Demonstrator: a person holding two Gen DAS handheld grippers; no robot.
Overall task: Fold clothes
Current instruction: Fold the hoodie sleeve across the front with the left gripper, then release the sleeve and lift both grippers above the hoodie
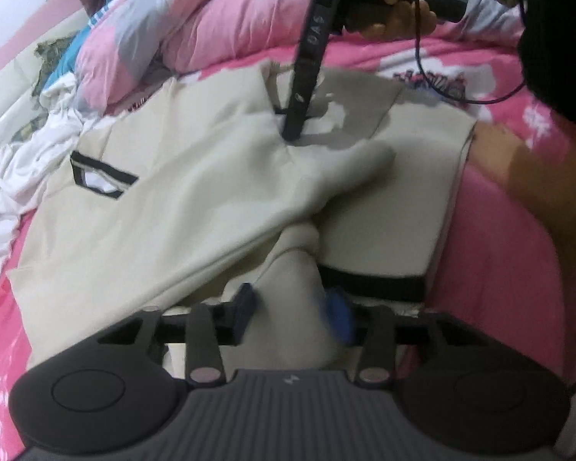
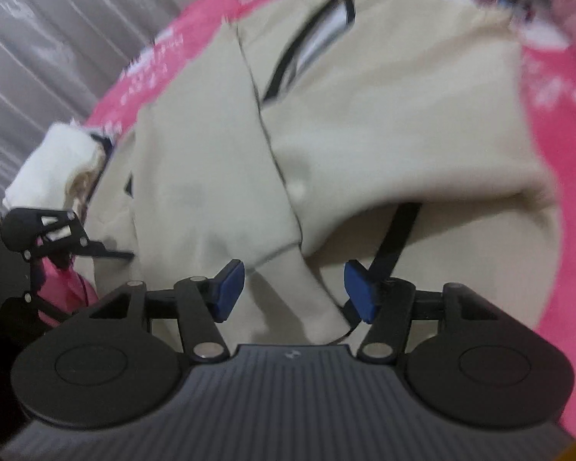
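Right wrist, fingers [image 2: 293, 292] parted over cream garment [image 2: 364, 146]

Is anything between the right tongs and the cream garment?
Nothing visible. The right tongs stand open directly over the cream garment, with a fold of it lying between the blue pads. Only pink bedding surrounds it.
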